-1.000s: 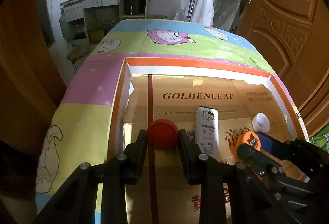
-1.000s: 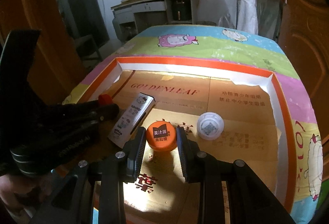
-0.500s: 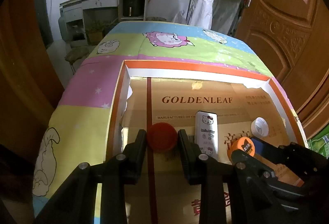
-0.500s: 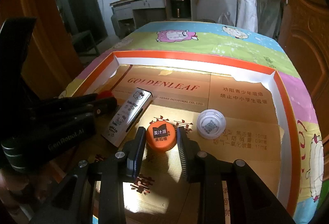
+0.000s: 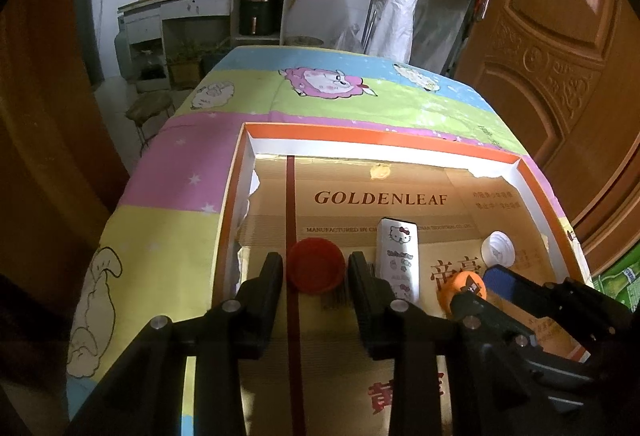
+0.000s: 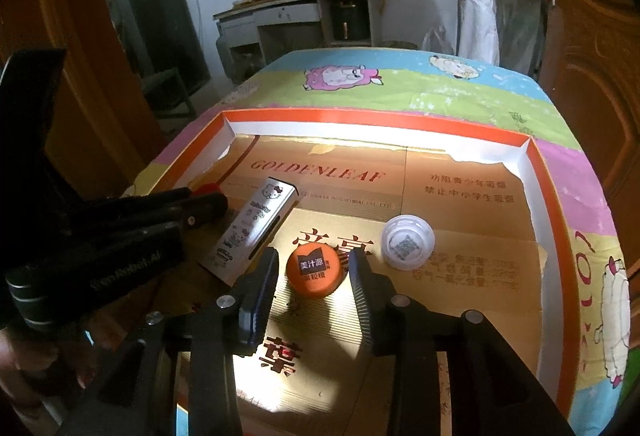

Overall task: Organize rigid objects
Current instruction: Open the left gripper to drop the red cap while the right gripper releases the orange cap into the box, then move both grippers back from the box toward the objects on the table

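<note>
Releasing, both jaws have just opened clear of the red cap point(image 5: 317, 266) and orange cap point(image 6: 316, 271) between them, set in the tray point(image 6: 550, 204), the white cap point(image 6: 407, 242) at two o'clock untouched.

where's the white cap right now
The white cap lies on the cardboard floor of the orange-rimmed box, right of the orange cap in the right wrist view, apart from it and outside the right gripper.
</note>
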